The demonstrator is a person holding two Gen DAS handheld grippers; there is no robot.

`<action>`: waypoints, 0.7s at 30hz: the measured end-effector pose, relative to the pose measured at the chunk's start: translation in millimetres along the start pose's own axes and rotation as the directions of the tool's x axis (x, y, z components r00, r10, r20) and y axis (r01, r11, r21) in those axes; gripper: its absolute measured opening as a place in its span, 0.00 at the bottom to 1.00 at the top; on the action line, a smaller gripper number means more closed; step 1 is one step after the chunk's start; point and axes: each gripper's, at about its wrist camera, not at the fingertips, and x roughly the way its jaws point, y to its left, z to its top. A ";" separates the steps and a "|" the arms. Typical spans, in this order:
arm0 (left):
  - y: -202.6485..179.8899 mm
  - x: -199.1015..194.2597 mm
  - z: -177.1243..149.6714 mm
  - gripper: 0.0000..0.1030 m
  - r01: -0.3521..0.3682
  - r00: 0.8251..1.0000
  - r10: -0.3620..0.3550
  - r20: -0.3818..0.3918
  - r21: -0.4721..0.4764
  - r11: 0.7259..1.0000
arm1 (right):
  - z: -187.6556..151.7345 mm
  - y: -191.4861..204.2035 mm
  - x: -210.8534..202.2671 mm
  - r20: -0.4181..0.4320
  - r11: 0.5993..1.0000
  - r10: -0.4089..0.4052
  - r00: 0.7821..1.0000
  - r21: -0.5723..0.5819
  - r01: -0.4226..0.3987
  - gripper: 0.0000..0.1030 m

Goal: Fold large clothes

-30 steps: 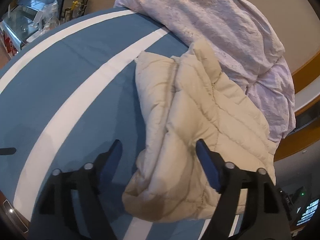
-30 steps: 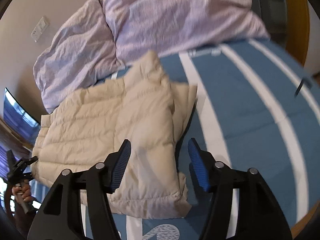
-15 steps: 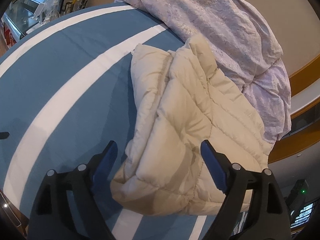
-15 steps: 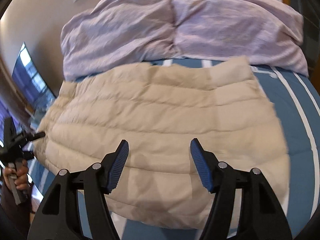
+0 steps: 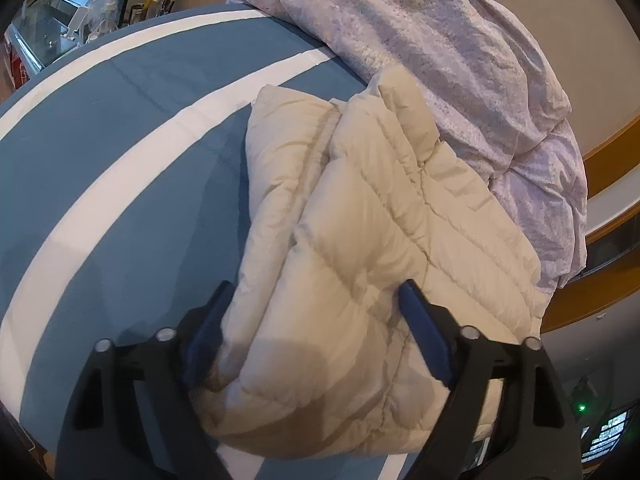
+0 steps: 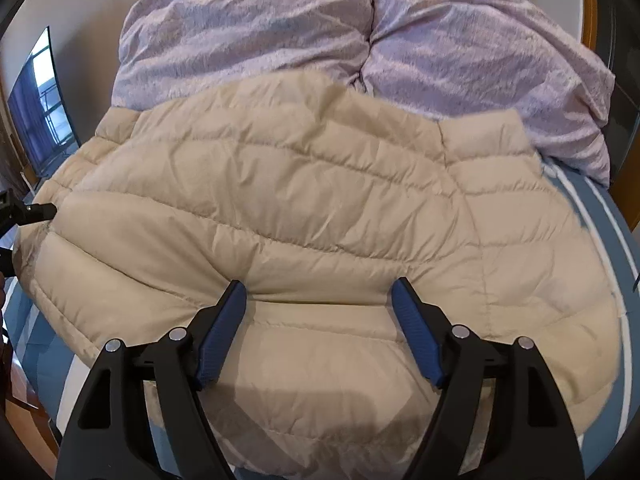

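A cream quilted puffer jacket [image 5: 360, 208] lies folded on the blue striped bed. In the left wrist view its near end bulges up between the fingers of my left gripper [image 5: 316, 288], whose jaws are closing; the left pad [image 5: 212, 328] lies along the jacket's edge and I see no firm pinch. In the right wrist view the jacket [image 6: 320, 184] spreads wide. My right gripper [image 6: 320, 284] rests its tips on the front part, its jaws opening, with a crease in the fabric between them. A black finger [image 6: 38, 210] of the other gripper shows at the jacket's left end.
A crumpled lilac duvet [image 5: 460, 60] is heaped just beyond the jacket, touching its far edge [image 6: 280, 32]. The blue sheet with white stripes [image 5: 120, 160] stretches to the left. A cluttered bedside surface [image 5: 80, 12] and a dark screen [image 6: 40, 100] stand off the bed.
My right gripper swung from the jacket's right side to over its middle, dropped onto the fabric, and its jaws widened. My left gripper's jaws now straddle the jacket's near end.
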 end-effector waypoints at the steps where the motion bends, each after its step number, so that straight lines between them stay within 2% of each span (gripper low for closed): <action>1: -0.3 0.6 0.4 0.67 0.002 1.000 -0.002 0.001 -0.006 1.000 | -0.7 -0.1 1.9 -0.006 1.000 0.001 1.000 0.002 -0.001 0.75; 7: 1.5 -6.5 3.9 0.39 0.057 0.998 -0.056 0.009 -0.046 0.997 | -3.4 3.8 6.8 -0.029 1.000 -0.013 1.000 -0.007 0.013 0.75; 9: 0.5 -9.0 4.9 0.35 0.075 0.997 -0.074 0.013 -0.047 0.996 | -3.7 4.7 7.7 -0.031 1.000 -0.019 0.999 -0.010 0.019 0.75; 11: -2.6 -8.6 5.2 0.36 0.062 0.998 -0.061 0.011 -0.033 0.998 | -4.0 5.9 8.4 -0.028 1.000 -0.024 0.999 -0.011 0.023 0.75; 16: -2.0 1.4 2.9 0.58 0.027 1.000 -0.027 -0.002 -0.049 0.998 | -4.2 7.8 9.2 -0.032 0.999 -0.034 0.999 -0.020 0.034 0.75; 19: -2.0 5.4 1.4 0.59 0.023 1.000 -0.023 -0.001 -0.051 0.998 | -3.8 7.2 9.5 -0.034 0.999 -0.035 0.999 -0.021 0.034 0.75; 20: -3.2 5.9 1.3 0.58 0.025 1.000 -0.025 -0.001 -0.048 0.999 | -3.8 7.0 9.3 -0.034 0.999 -0.034 0.999 -0.020 0.033 0.75; 21: -3.3 5.4 1.3 0.51 0.032 0.999 -0.032 0.001 -0.047 0.998 | -3.7 7.2 9.3 -0.033 0.999 -0.032 0.999 -0.019 0.032 0.75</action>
